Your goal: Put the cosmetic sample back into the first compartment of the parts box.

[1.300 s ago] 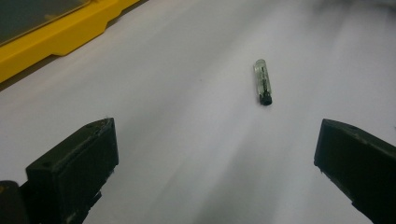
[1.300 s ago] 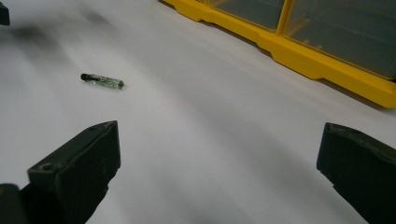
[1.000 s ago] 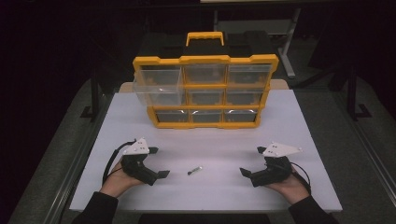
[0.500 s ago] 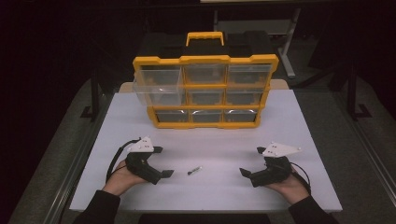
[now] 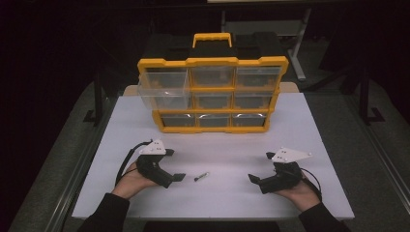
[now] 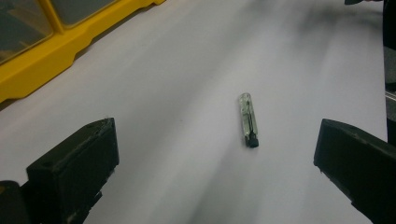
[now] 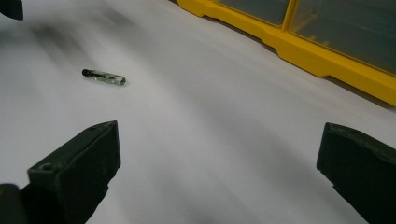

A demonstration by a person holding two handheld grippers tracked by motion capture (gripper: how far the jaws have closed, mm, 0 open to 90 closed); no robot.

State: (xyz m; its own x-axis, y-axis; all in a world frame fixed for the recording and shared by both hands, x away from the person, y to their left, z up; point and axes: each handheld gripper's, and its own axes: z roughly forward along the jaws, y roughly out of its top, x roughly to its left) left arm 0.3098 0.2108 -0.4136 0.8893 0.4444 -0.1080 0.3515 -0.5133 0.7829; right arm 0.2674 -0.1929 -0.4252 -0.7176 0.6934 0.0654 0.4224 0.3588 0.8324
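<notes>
the left gripper (image 6: 212, 154), jaws wide apart, lines up on a small clear vial (image 6: 248, 120) lying just ahead between its fingers, a descent and squeeze likely next; the right gripper (image 5: 256, 180) waits open, well apart.

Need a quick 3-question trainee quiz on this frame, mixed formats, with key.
1. True or false: the left gripper is shut on the small clear tube.
2. Multiple choice: where does the tube lie? A) inside a drawer of the yellow organizer B) on the white tabletop between the two grippers, nearer the left one C) in the jaws of the right gripper
3. Fill in: in the high view, the organizer's top-left drawer sticks ____ of the frame, unlike the others.

Key
1. False: the jaws stand wide apart, and the tube lies on the table ahead of them, untouched.
2. B
3. out
</notes>
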